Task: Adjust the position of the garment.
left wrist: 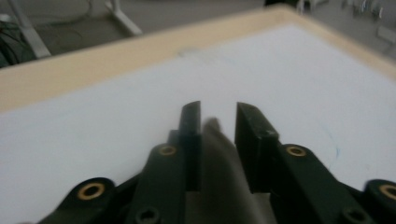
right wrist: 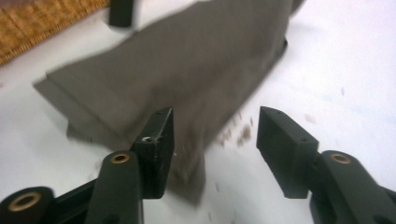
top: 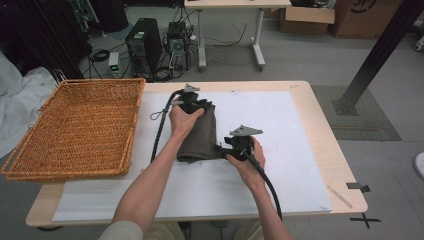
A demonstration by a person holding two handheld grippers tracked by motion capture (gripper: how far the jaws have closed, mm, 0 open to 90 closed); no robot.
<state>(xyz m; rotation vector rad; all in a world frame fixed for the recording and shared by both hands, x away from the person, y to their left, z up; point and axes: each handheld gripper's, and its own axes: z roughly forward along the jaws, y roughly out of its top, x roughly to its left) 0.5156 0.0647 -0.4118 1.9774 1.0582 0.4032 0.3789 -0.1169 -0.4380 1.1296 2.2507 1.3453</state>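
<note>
Forearms nearest. Left gripper (top: 191, 102) jaws slightly apart, cloth (top: 201, 134) between; right gripper (top: 235, 145) jaws apart at its edge. White mat (top: 300, 150), wicker basket (top: 80, 127), computer towers (top: 145, 42) on grey floor.

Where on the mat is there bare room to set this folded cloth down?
The mat is bare right of the cloth out to the table edge, and along its near strip below both hands. The left strip beside the basket is narrow, with the left cable across it. The middle is crowded by cloth and both grippers.
</note>
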